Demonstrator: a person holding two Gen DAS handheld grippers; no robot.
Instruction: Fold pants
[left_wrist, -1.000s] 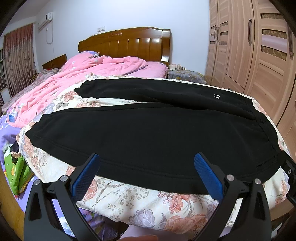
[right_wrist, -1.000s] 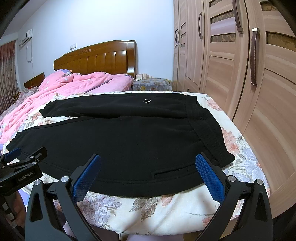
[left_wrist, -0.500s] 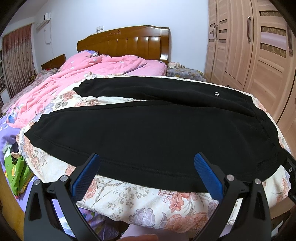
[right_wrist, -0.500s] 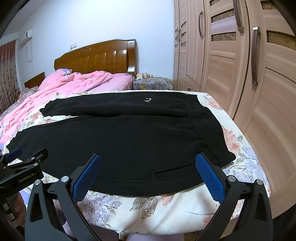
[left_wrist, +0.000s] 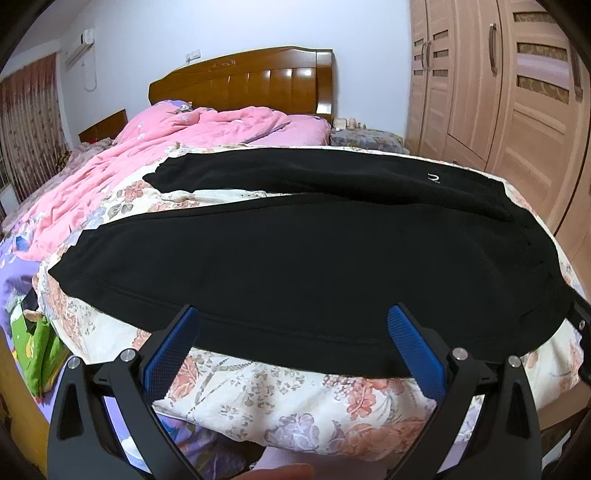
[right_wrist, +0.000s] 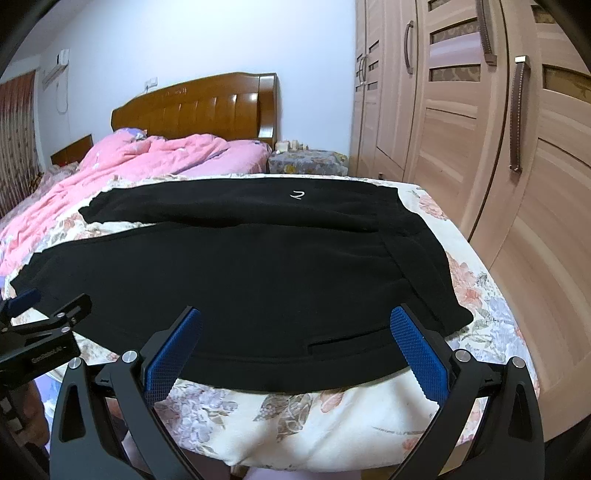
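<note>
Black pants (left_wrist: 295, 266) flat, legs apart, unfolded

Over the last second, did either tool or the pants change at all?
Barely. Both views drift slightly; the left tool and right tool stay open, hovering at the near edge of the black pants, gripping nothing. The pants stay spread flat on the floral bedcover.
</note>
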